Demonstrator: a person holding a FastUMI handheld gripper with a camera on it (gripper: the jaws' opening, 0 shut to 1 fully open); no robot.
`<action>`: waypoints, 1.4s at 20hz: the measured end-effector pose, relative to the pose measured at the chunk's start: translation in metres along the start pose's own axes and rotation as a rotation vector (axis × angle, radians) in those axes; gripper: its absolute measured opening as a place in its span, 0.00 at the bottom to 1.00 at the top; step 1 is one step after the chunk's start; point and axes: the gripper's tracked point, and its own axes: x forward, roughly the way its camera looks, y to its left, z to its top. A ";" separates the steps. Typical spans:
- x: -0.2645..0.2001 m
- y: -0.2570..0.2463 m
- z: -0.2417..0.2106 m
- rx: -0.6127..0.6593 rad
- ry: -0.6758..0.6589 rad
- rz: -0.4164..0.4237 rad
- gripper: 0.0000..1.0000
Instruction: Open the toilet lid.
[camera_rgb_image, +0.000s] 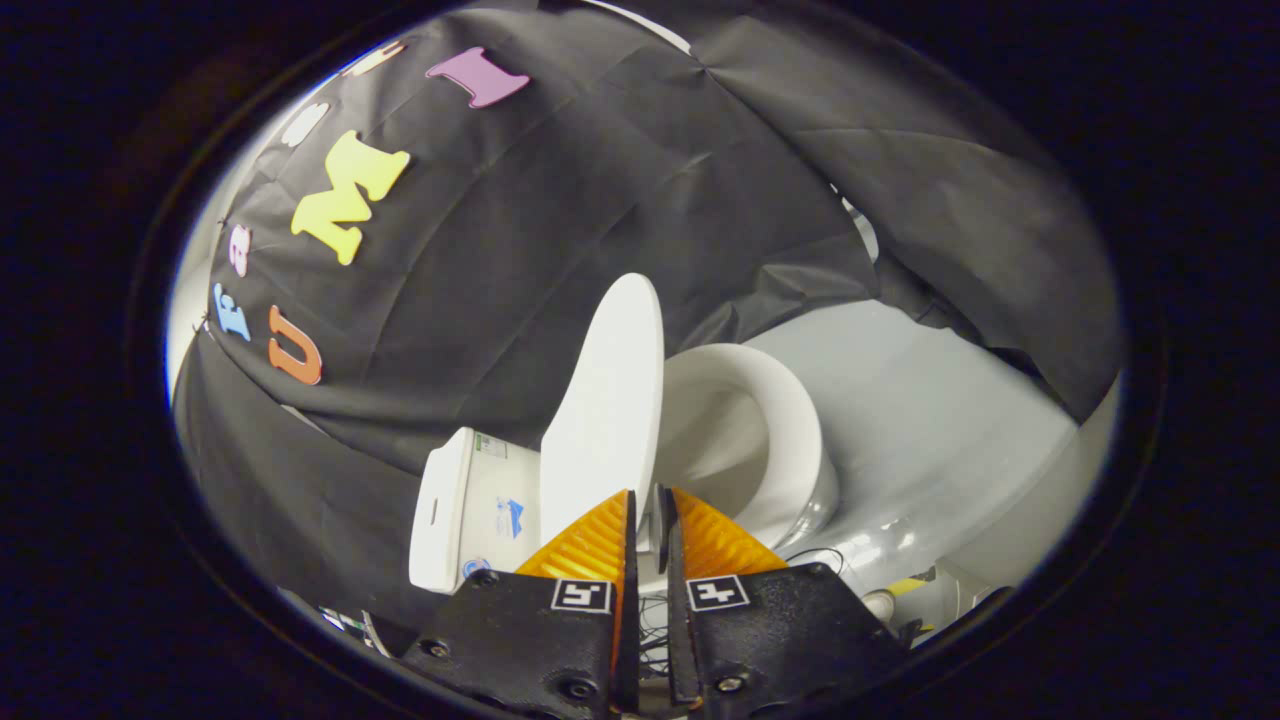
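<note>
The toilet lid (607, 400) stands raised, its lower edge reaching in between the fingers (590, 545) of the gripper (650, 500), which sit nearly closed around it. The tank (470, 505) lies left of the lid, the bowl (775, 430) right. The floor (930, 420) spreads beyond the bowl.

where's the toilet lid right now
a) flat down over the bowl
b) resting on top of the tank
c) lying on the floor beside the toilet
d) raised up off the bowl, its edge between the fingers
d: the toilet lid stands raised, leaving the bowl open beside it, and its near edge sits between the fingers of the gripper, which look closed on it.
</note>
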 end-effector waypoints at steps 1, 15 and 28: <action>0.000 0.009 0.002 -0.011 -0.004 0.006 0.14; -0.015 0.088 -0.001 -0.212 -0.027 -0.057 0.15; -0.021 0.141 -0.010 -0.340 -0.074 -0.149 0.14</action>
